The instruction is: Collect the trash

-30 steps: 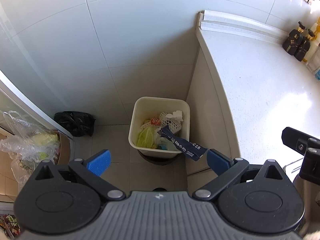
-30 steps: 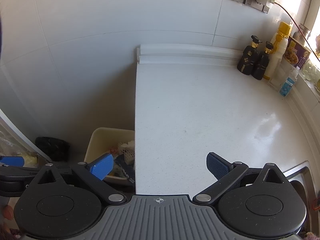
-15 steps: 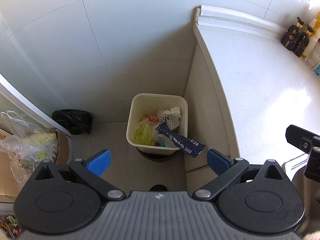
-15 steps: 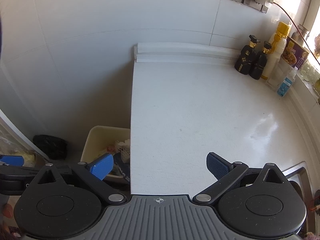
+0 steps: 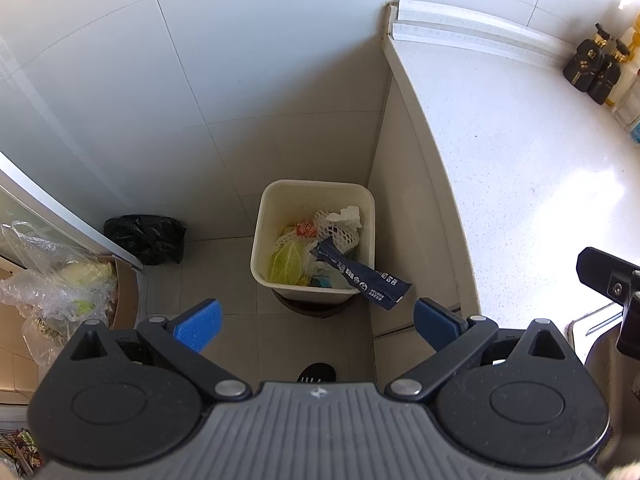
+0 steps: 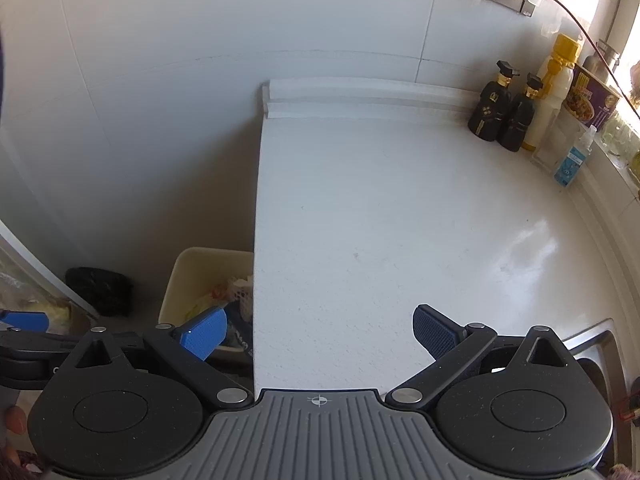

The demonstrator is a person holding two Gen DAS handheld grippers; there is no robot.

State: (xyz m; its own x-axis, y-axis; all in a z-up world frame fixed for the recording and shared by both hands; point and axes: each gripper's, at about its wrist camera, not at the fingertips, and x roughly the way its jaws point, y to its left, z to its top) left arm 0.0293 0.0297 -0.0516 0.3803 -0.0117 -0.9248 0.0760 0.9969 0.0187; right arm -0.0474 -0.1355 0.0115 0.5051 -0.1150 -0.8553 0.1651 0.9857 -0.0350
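- the left gripper (image 5: 316, 322) is hanging high above the floor, looking down, its blue-padded jaws standing wide apart with nothing between them.
- a cream trash bin (image 5: 276, 216) is sitting on the tiled floor in the corner, tucked against the side of the white counter (image 5: 520, 160).
- the bin is holding scraps — something leafy and green, white foam netting (image 5: 340, 232), a crumpled tissue.
- a dark blue wrapper (image 5: 366, 276) is lying partly in the bin, its far end sticking out over the near rim toward the counter side.
- a black bag (image 5: 146, 238) is sitting on the floor left of the bin, well apart from it.
- the right gripper (image 6: 320, 334) is hovering over the counter's near left edge — its jaws are also spread wide and holding nothing.
- two dark bottles (image 6: 504, 116) are standing at the counter's far right, by the wall.
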